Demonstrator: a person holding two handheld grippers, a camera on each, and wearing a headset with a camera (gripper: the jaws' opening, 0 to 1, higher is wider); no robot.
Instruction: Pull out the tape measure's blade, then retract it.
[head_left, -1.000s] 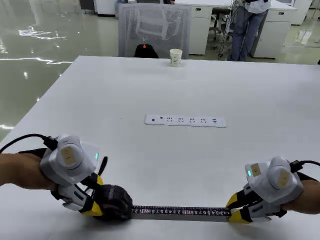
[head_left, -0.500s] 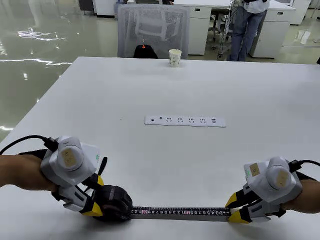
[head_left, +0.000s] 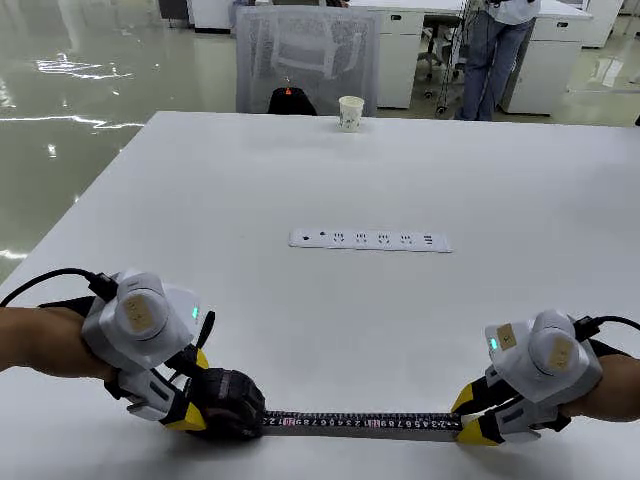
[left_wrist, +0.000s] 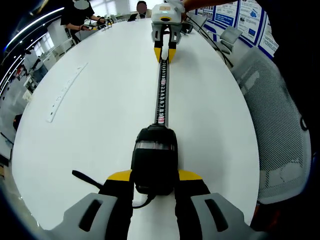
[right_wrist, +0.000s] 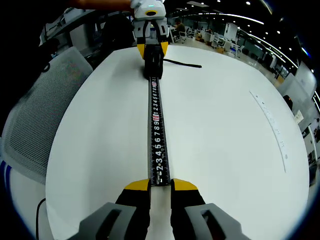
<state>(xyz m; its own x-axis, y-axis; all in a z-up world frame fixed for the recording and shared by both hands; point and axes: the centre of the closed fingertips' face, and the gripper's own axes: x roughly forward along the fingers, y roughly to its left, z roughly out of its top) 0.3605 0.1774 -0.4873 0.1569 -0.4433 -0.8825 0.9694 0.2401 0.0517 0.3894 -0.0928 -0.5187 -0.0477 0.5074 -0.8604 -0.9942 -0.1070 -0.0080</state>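
The tape measure (head_left: 232, 402) lies at the near left of the white tabletop (head_left: 300, 170), close to the near edge. Its black body is clamped between the yellow-tipped jaws of the left tool (head_left: 197, 392); in the left gripper view the two jaws press against either side of the body. A thin black strap (left_wrist: 86, 177) trails from the body across the tabletop.

The blade (head_left: 360, 422) is pulled out and runs flat along the tabletop from the tape measure toward the right, parallel to the near edge, with its printed numbers facing up. The right tool (head_left: 466, 418) sits at the near right and is closed on the free end of the blade; in the right gripper view the blade's tip is pinched between the two yellow jaw tips. The two tools are well apart, with the drawn blade spanning straight between them.

A white power strip (head_left: 370, 240) lies near the middle of the tabletop, well beyond the blade. A paper cup (head_left: 351, 114) stands upright at the far edge. Behind that edge is a grey mesh chair (head_left: 308, 60), and a person (head_left: 495, 50) stands further back on the right.
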